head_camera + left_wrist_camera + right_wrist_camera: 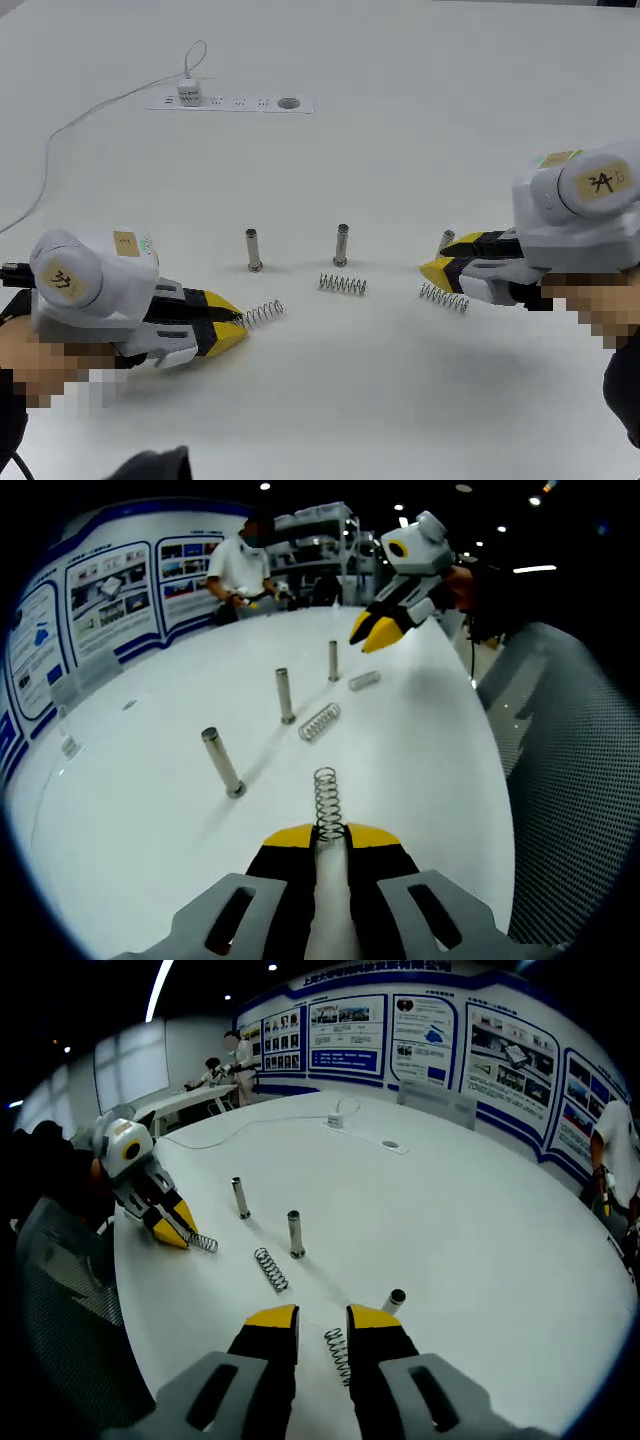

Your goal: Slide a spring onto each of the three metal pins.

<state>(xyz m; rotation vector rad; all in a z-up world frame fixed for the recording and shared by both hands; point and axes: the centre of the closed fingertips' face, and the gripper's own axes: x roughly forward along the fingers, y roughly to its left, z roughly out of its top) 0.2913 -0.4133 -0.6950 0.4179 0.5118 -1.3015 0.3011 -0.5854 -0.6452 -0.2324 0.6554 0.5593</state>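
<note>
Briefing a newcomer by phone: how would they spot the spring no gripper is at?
On the white table, three pins stand in a row. The free spring lies flat just before the middle pin. Its neighbours differ: the left spring is pinched by the left gripper, the right spring lies between the right gripper's open jaws.

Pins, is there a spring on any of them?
No, in the left gripper view the near pin, middle pin and far pin all stand bare.
</note>
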